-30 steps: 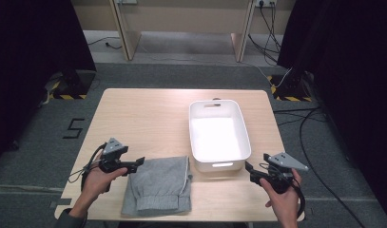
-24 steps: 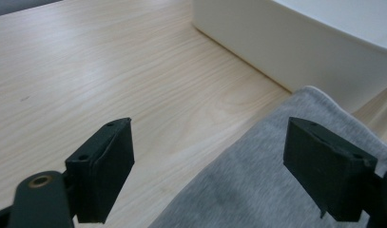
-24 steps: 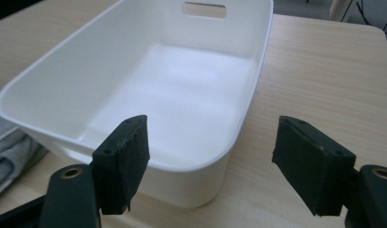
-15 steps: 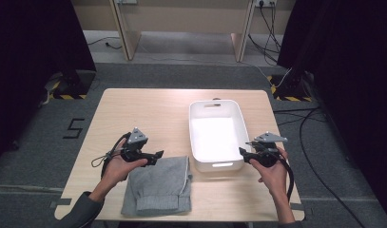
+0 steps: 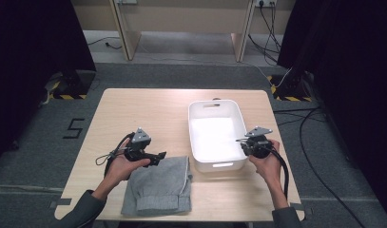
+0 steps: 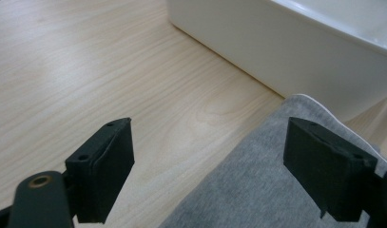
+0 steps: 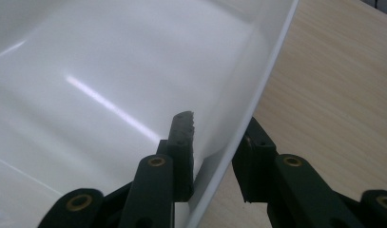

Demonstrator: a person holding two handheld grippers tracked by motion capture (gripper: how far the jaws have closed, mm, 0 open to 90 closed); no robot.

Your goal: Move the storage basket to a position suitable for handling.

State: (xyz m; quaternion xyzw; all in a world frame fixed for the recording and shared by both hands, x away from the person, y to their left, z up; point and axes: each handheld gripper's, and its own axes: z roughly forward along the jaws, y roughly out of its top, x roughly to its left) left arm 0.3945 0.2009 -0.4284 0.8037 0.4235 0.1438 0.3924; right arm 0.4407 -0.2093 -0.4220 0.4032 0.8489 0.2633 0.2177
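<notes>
Now the right tool (image 5: pixel 244 140) has been closing its jaws, and they pinch the right wall of the white tub (image 5: pixel 215 105). In the right gripper view one jaw sits inside the tub (image 7: pixel 110 85) and the other jaw sits outside it, with the thin wall squeezed between them. The tub stands on the right half of the wooden counter (image 5: pixel 148 109).

The left tool (image 5: pixel 159 156) is spread wide with nothing in it. In the left gripper view, one jaw hangs over the bare counter (image 6: pixel 86 71) and the other hangs over the grey cloth (image 6: pixel 248 190). The folded grey cloth (image 5: pixel 158 187) lies flat at the near edge of the counter, just beside the tub's near left corner. A thin white string runs along its right edge.
</notes>
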